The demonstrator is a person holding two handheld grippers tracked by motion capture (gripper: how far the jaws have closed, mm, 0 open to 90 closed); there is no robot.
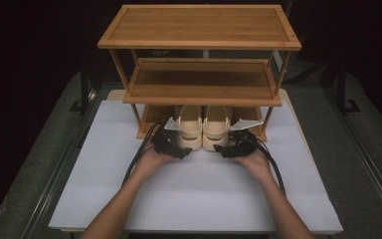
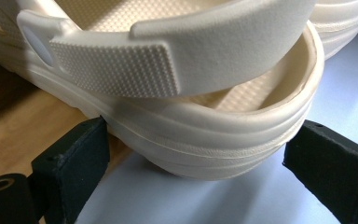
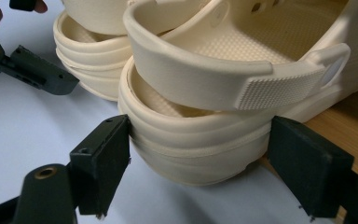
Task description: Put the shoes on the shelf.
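Both clogs sit half onto the rack's bottom shelf, heels toward the person.

At centre frame, the left tongs [image 1: 179, 148] straddle the left clog [image 1: 190, 128] heel, one jaw touching, the other apart; the right tongs [image 1: 227, 149] bracket the right clog [image 1: 216, 128], grip uncertain. Judged: pushing in remains. White worktop [image 1: 104, 199], wooden rack [image 1: 199, 25], dark room.

White tabletop [image 1: 194, 194] is filling the lower centre of the frame. A three-tier wooden shoe rack [image 1: 201, 79] is standing at its far edge, upper centre. Two cream clogs [image 1: 202, 127] are sitting side by side on the bottom shelf, heels overhanging onto the tabletop.
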